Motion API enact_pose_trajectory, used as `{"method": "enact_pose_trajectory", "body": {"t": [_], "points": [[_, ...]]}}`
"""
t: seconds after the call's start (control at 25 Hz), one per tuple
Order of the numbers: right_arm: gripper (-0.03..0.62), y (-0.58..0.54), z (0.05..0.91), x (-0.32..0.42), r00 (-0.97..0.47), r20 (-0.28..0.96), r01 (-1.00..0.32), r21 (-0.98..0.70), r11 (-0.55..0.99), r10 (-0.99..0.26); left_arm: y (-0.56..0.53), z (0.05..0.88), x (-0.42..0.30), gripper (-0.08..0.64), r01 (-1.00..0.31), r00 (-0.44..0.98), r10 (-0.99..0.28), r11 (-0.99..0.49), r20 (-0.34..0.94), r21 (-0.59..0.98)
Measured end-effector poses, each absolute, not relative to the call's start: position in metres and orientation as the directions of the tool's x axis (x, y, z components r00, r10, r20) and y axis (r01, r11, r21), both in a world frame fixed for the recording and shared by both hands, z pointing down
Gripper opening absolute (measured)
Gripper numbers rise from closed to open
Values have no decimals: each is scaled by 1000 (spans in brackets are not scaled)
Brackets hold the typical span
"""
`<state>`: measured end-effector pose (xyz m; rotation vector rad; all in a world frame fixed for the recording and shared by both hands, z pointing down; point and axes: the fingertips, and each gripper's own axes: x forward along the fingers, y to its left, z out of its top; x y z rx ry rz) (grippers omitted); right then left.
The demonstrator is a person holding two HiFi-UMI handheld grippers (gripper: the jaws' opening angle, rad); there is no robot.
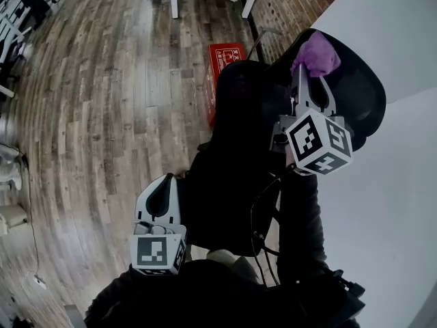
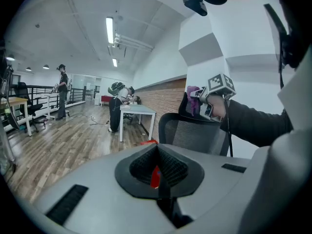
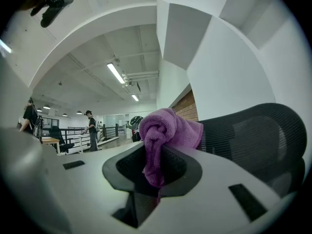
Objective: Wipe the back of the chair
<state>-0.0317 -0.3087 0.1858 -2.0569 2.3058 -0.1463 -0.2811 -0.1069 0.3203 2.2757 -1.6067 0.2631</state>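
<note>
A black mesh chair stands at the right of the head view, its back seen from above. My right gripper is shut on a bunched purple cloth, which rests at the top edge of the chair back. In the right gripper view the cloth fills the jaws, with the mesh back just right of it. My left gripper hangs low at the left, shut with nothing in it, away from the chair. The left gripper view looks at the chair back and the cloth from behind.
A red box sits on the wood floor beside the chair, by a brick wall. A white wall rises right of the chair. Farther off stand a white table and people.
</note>
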Motion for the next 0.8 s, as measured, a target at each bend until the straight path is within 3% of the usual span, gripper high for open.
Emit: {"method": "enact_pose_trajectory", "body": {"t": [0.56,0.8], "points": [[75,-299,182,-160,-361,6,-922,-150,356,-933,-75,300,-340,4,-976,213,-923,-187,321,112],[75,-290,176,-182,-445,-23,-882,-164,443,-895,-57,298,-342,3,-988,149,-929,-124,339,94]]}}
